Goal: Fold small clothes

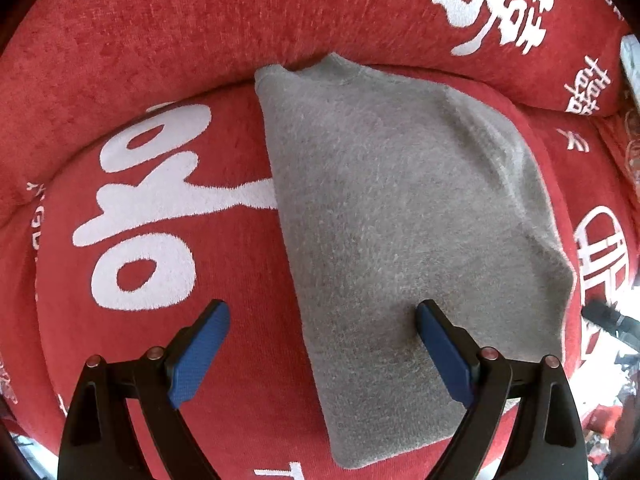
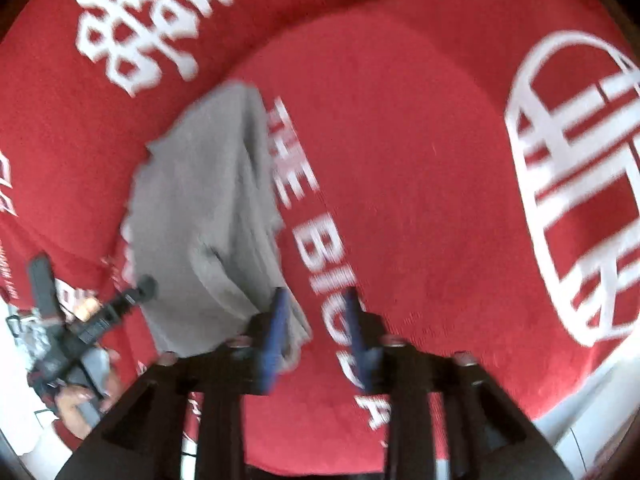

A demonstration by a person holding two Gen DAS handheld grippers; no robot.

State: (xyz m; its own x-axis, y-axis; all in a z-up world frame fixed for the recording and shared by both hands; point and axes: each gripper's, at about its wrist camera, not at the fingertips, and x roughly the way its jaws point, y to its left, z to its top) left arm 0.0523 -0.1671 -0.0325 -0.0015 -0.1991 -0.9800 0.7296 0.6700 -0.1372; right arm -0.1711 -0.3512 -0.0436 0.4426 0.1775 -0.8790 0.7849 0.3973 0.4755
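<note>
A small grey fleece garment [image 1: 400, 208] lies folded in a long shape on a red cushion [image 1: 168, 360] with white lettering. My left gripper [image 1: 322, 312] is open above its near left edge; one blue pad hangs over the red fabric, the other over the grey cloth. In the blurred right wrist view the same garment [image 2: 204, 216] lies to the left. My right gripper [image 2: 316, 300] is open just right of the garment's near corner, its left pad [image 2: 276, 320] at the cloth's edge. The left gripper [image 2: 136, 292] shows at far left.
The red cushion's raised back roll [image 1: 240, 28] runs behind the garment's collar end. White lettering [image 2: 320, 232] lies beside the garment. The cushion's front edge and a pale floor [image 2: 592, 412] show at lower right. Clutter [image 1: 612, 420] sits past the cushion's right edge.
</note>
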